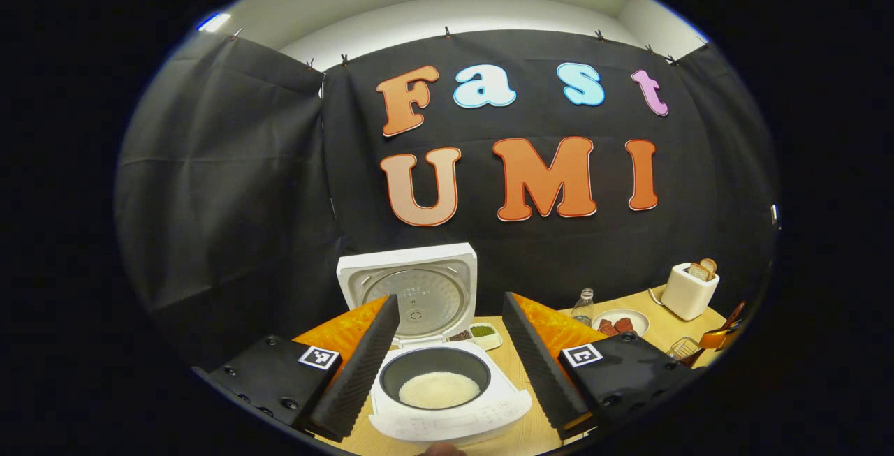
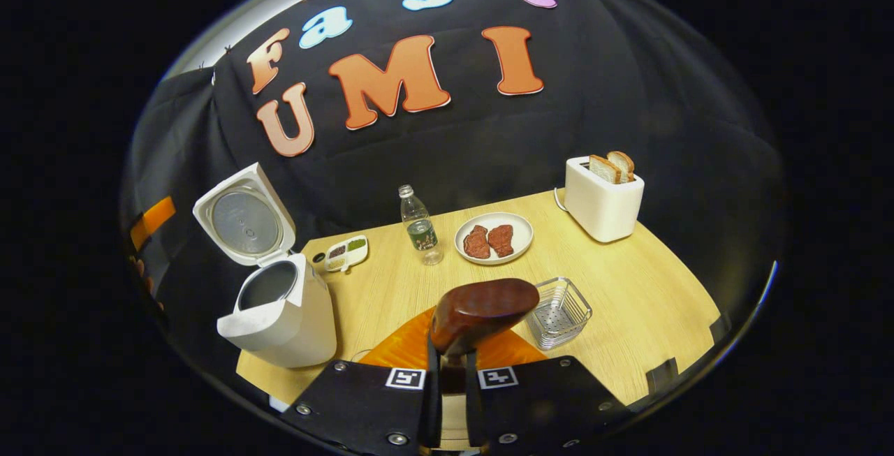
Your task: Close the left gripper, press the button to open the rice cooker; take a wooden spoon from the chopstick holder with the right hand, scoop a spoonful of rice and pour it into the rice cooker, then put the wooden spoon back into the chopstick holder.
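Note:
The white rice cooker (image 1: 447, 407) stands with its lid (image 1: 412, 288) up, and white rice (image 1: 438, 390) lies in its dark pot. My left gripper (image 1: 450, 297) is open, its black ribbed fingers (image 1: 360, 365) spread to either side of the cooker, just in front of it. My right gripper (image 2: 450, 365) is shut on the handle of the dark wooden spoon (image 2: 482, 311), whose bowl hovers above the table beside the wire chopstick holder (image 2: 559, 313). The open cooker (image 2: 279, 316) sits to its left. Whether the spoon carries rice is hidden.
On the wooden table (image 2: 628, 281) are a water bottle (image 2: 419, 225), a plate of meat (image 2: 494, 238), a white toaster (image 2: 602, 197) with bread, and a small divided dish (image 2: 347, 252) near the cooker. The other gripper's orange part (image 2: 154, 215) shows at the far left.

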Action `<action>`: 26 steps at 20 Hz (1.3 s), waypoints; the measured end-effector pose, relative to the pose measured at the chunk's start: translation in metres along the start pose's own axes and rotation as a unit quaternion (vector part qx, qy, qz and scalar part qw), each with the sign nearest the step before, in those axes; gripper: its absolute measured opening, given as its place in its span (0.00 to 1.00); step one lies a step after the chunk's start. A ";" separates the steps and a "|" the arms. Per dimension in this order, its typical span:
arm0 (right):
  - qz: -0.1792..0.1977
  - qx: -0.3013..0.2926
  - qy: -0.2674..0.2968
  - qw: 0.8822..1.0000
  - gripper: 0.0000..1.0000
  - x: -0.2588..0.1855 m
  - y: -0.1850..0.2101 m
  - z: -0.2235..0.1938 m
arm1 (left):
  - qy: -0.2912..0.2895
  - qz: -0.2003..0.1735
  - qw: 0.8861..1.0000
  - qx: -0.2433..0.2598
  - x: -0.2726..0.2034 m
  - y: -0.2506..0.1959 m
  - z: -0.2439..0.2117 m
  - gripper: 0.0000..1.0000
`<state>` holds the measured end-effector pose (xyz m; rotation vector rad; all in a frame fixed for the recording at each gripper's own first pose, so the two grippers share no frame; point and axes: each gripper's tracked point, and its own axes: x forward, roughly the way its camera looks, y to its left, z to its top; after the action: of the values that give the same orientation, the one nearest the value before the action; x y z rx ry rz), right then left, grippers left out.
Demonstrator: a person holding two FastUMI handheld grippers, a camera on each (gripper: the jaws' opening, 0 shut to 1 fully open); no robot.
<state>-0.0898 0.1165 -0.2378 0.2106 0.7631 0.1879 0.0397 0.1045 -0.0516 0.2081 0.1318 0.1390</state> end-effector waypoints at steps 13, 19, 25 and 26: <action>-0.096 -0.189 -0.009 0.977 0.14 0.036 0.005 -0.066 | 0.019 0.003 1.000 0.019 0.003 0.025 -0.018 1.00; -0.120 -0.271 -0.032 0.954 0.13 0.042 0.023 -0.080 | 0.028 -0.006 0.999 0.021 0.012 0.032 -0.028 1.00; -0.121 -0.265 -0.021 0.956 0.14 0.045 0.035 -0.103 | 0.036 -0.025 0.999 0.024 0.019 0.035 -0.037 1.00; -0.116 -0.263 -0.013 0.958 0.14 0.045 0.039 -0.111 | 0.036 -0.027 0.999 0.026 0.020 0.036 -0.037 1.00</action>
<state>-0.1394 0.1781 -0.3353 -0.3805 0.6812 0.1581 0.0497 0.1501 -0.0820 0.2506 0.2126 0.0902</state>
